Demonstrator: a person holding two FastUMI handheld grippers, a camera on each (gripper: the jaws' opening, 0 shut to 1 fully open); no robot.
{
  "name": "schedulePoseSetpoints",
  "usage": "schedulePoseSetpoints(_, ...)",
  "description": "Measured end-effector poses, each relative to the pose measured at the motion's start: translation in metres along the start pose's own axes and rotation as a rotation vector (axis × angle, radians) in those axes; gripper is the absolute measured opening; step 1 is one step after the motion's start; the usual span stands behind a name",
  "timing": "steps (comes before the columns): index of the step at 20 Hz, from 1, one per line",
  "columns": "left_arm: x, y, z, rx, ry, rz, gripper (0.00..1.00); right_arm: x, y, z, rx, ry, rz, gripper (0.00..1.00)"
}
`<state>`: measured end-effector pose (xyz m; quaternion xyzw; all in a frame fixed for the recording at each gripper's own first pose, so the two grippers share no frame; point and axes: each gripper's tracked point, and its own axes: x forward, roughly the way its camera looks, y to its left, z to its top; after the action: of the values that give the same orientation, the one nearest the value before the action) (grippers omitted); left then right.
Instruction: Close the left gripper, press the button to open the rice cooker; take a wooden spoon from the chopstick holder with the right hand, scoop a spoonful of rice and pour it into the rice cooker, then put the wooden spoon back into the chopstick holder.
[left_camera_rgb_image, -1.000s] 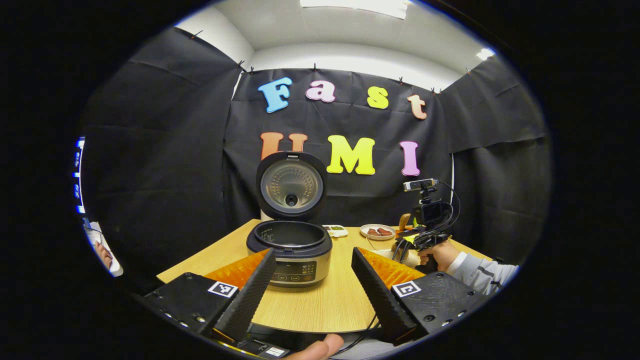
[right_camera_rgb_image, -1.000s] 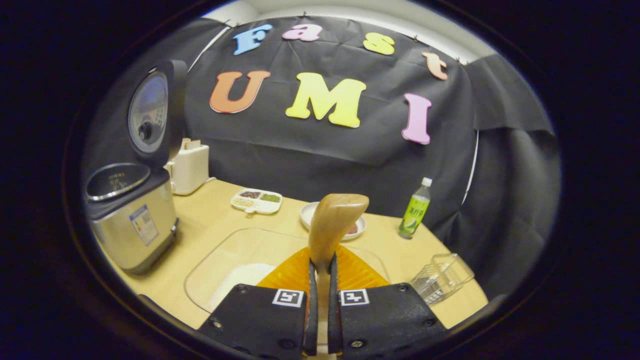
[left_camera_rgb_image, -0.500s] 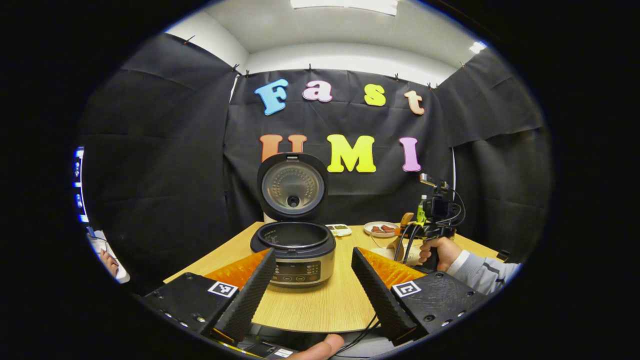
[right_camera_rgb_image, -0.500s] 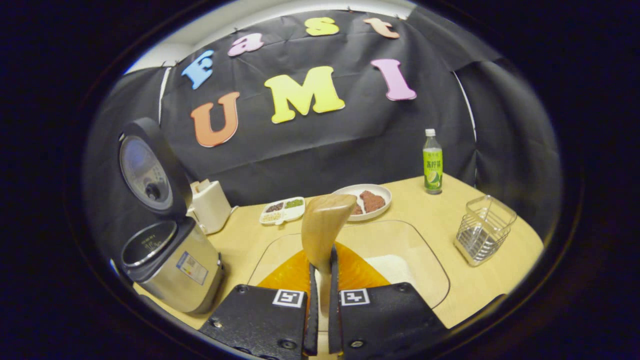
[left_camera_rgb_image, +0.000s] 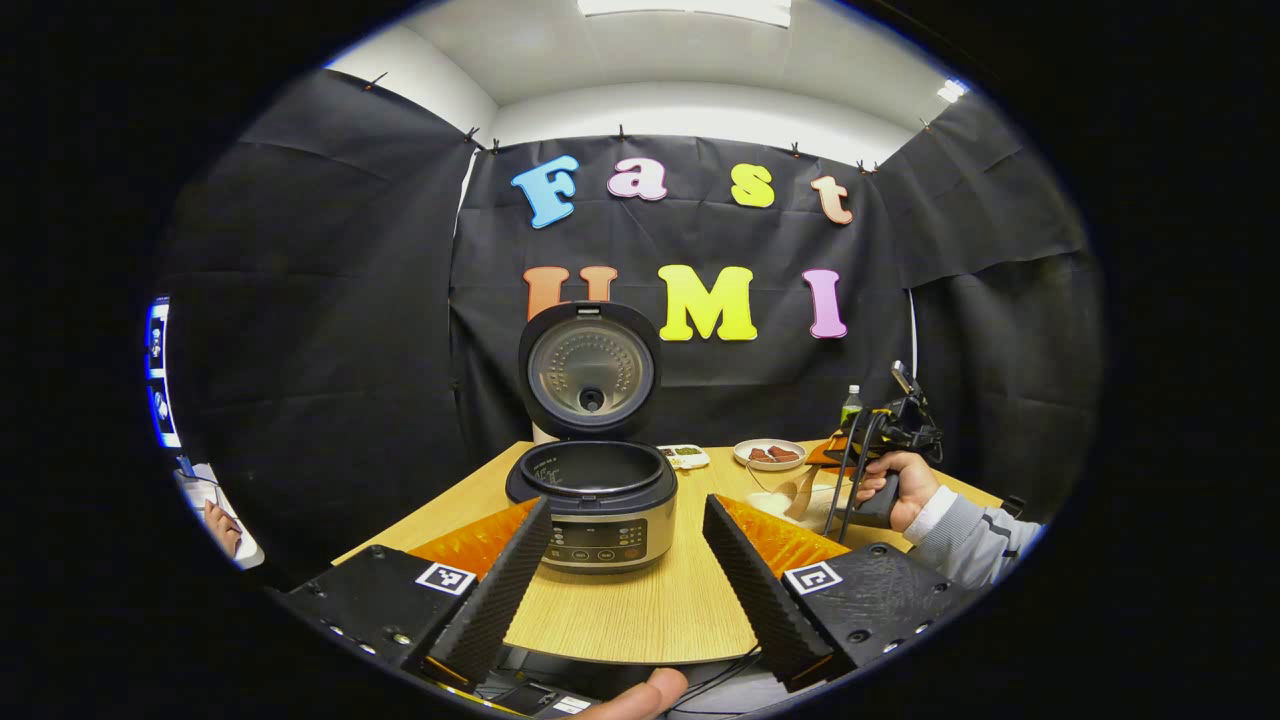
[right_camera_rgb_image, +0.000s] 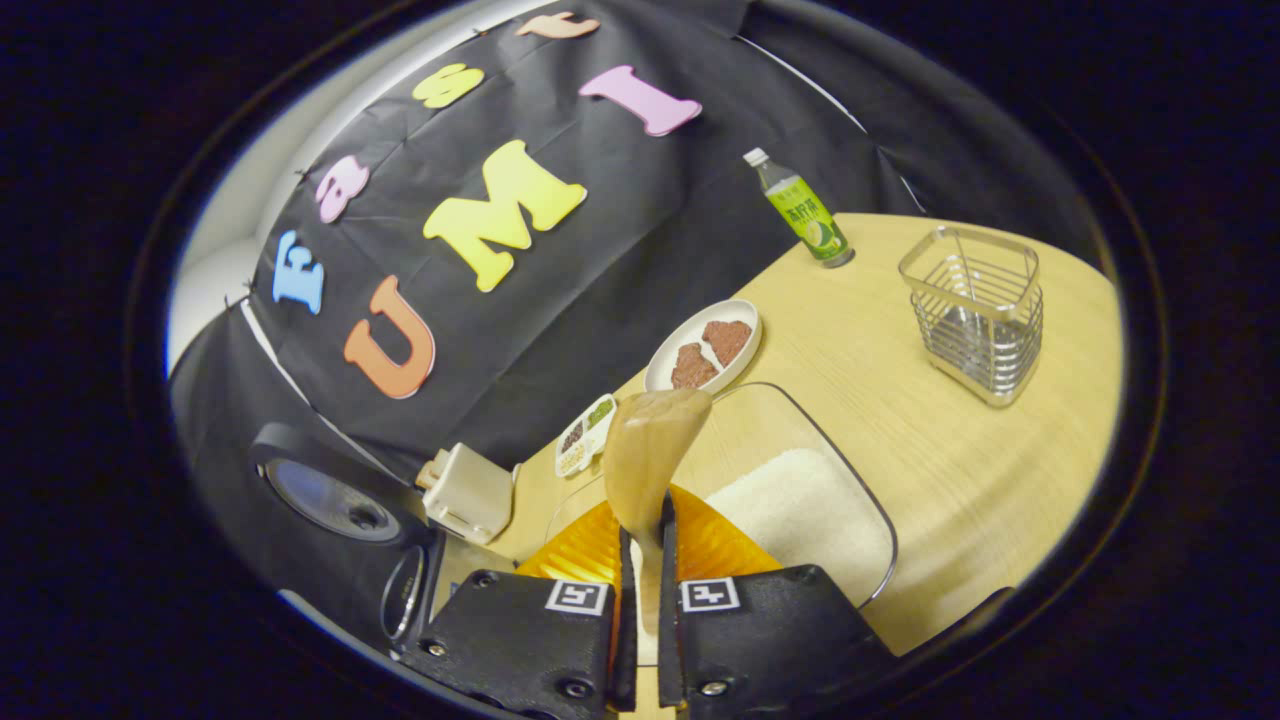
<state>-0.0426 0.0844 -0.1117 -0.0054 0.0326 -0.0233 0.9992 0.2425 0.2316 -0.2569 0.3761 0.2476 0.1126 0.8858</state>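
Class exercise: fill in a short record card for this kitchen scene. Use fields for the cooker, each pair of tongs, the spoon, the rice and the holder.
Rice cooker: lid up, pot open
Left tongs: open, holding nothing, facing the cooker
Right tongs: shut on the wooden spoon
Spoon bowl: above the glass tray
Rice: piled in the tray
Chopstick holder: wire basket, upright on the table
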Motion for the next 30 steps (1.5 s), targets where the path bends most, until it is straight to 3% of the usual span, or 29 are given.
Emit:
schedulePoseSetpoints(4,0.000,-0.003,0.000,0.007,0.001,-0.007,0.96,-0.002,0.002,0.007,0.125,-0.005,0.039,0.13)
schedulePoseSetpoints(10,-0.001,-0.002,-0.001,0.018,0.000,-0.007,0.96,-0.031,-0.010,0.041,0.285,-0.148,0.047,0.13)
schedulePoseSetpoints(16,-0.003,0.003,-0.006,0.015,0.011,-0.002,0.96,-0.047,0.008,0.046,0.516,-0.134,0.145,0.13)
schedulePoseSetpoints(21,-0.009,0.016,-0.010,0.015,0.018,0.015,0.96,-0.055,0.056,0.033,0.609,-0.081,0.249,0.13)
schedulePoseSetpoints(30,-0.024,0.070,-0.012,-0.020,0.019,0.083,0.97,-0.030,0.175,-0.045,0.518,0.030,0.326,0.13)
